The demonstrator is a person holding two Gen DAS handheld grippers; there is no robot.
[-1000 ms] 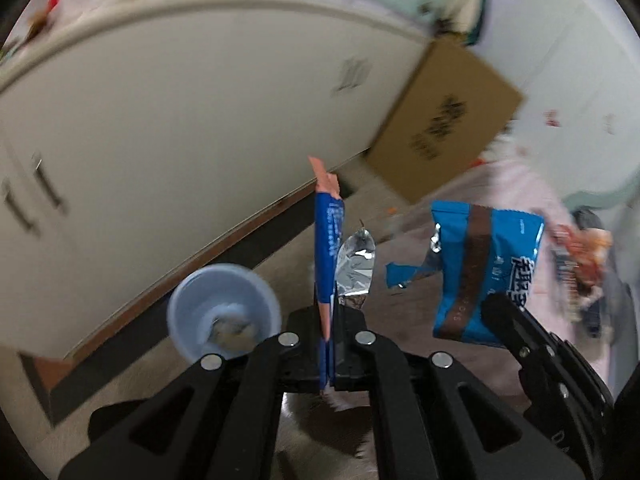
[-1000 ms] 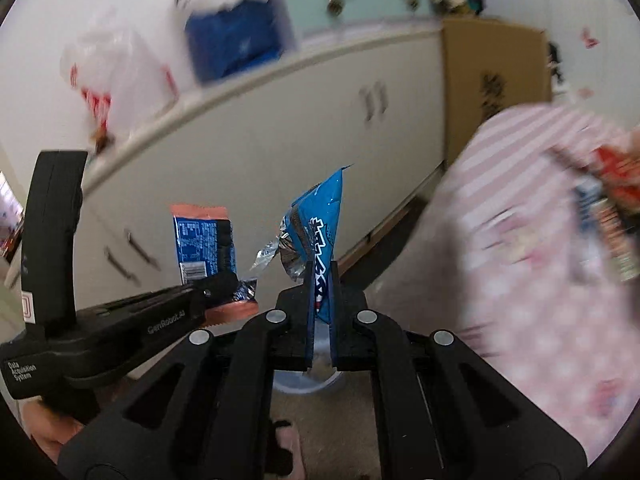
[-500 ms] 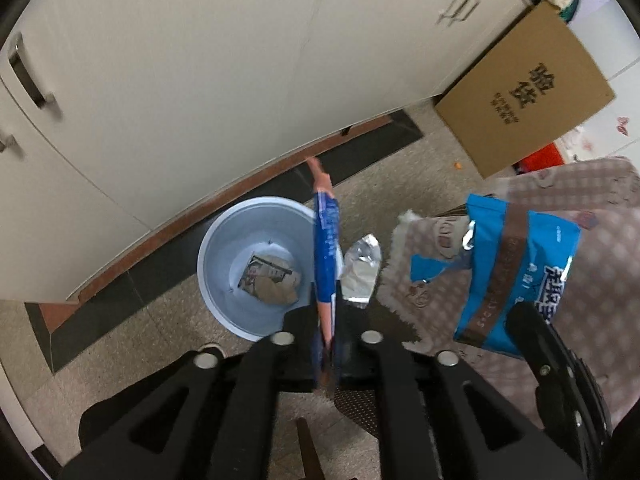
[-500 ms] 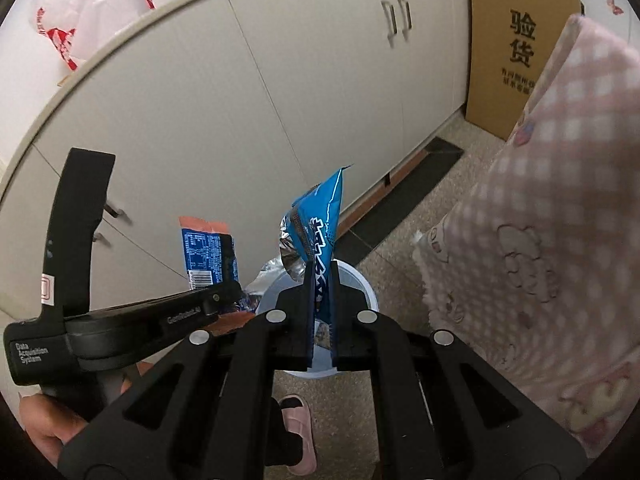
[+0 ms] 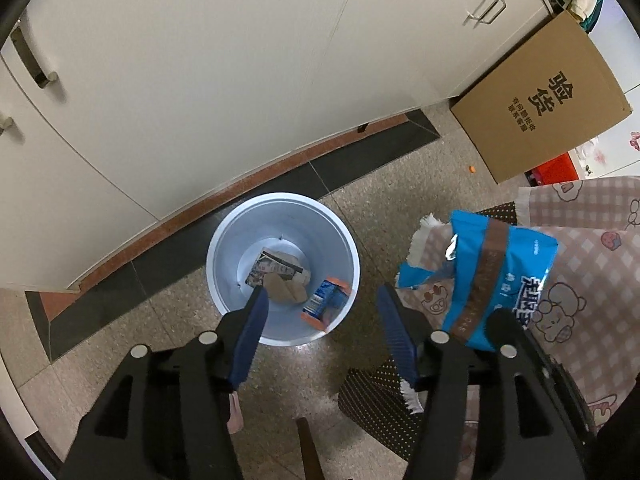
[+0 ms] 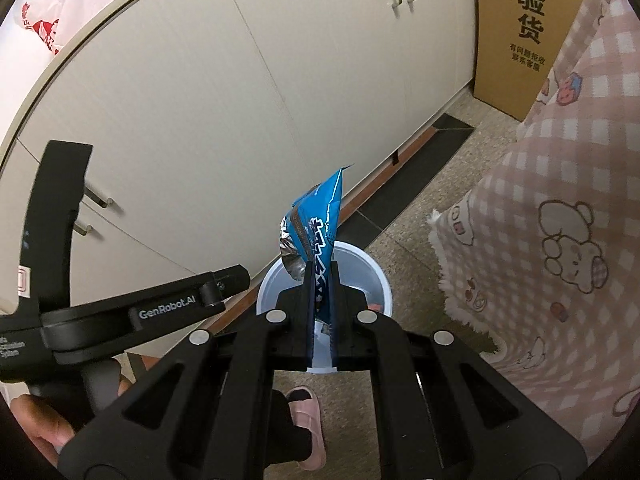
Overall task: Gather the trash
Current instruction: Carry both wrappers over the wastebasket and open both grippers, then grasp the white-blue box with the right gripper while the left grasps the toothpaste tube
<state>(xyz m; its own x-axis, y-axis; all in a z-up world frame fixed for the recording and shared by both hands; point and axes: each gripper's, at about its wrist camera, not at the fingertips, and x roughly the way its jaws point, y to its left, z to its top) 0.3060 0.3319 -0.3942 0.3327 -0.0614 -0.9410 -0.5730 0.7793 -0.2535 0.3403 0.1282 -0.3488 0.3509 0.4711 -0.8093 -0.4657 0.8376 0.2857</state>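
A pale blue bin [image 5: 280, 198] stands on the floor by the cabinets, directly under my left gripper [image 5: 321, 289]. Its jaws are opening and nothing is between them. Inside the bin lie a blue-and-orange wrapper [image 5: 326, 302] and some cardboard scraps [image 5: 280, 276]. My right gripper [image 6: 321, 280] is shut on a torn blue snack bag [image 6: 320, 216], held upright just above the bin's rim [image 6: 378, 276]. The same bag [image 5: 492, 276] hangs at the right of the left wrist view.
Cream cabinet doors [image 5: 200, 80] run behind the bin, and a cardboard box [image 5: 548, 100] leans at the far right. A pink checked cloth [image 6: 560, 200] hangs at the right. A pink slipper [image 6: 308, 412] and a hand [image 6: 36, 432] show below.
The blue-and-orange wrapper has left my left gripper and now lies in the bin. The left jaws have spread apart. Both grippers have come down toward the bin.
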